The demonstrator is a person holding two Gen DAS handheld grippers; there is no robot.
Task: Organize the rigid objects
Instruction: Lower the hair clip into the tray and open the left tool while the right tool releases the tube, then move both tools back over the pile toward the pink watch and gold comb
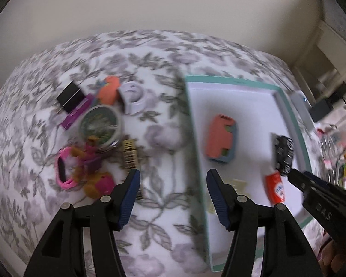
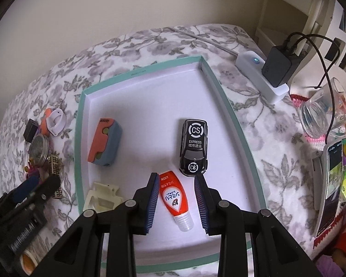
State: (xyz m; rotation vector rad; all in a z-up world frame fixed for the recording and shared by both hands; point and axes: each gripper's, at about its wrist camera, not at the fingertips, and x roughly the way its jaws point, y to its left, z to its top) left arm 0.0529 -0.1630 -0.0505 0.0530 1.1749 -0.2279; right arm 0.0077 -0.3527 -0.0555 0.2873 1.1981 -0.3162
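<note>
1. Step in hand, as I read it: you're mid-sort — four things already lie in the tray (image 2: 79,124), the pile outside it is left to move.
2. In the tray: toy car (image 2: 193,147) toward the far right side, red bottle (image 2: 174,196) just near of the car, orange-blue block (image 2: 105,142) on the left, cream clip (image 2: 102,199) in the near-left corner.
3. Your right gripper (image 2: 176,199) hangs over the tray w/ jaws spread, astride the bottle but not touching it — holding nothing.
4. Your left gripper (image 1: 173,196) is released too, empty, over the cloth just left of the tray's left wall.
5. Pile sits well left of the tray: round tin (image 1: 100,124), gold box (image 1: 130,153), pink toys (image 1: 80,170), white ring piece (image 1: 133,97), black box (image 1: 70,97).
6. Next, prob.: swing the left gripper to the gold box — nearest to it. It touches the tin's side, so come in along the free sides and close squarely. View is blurred, so settle first.
</note>
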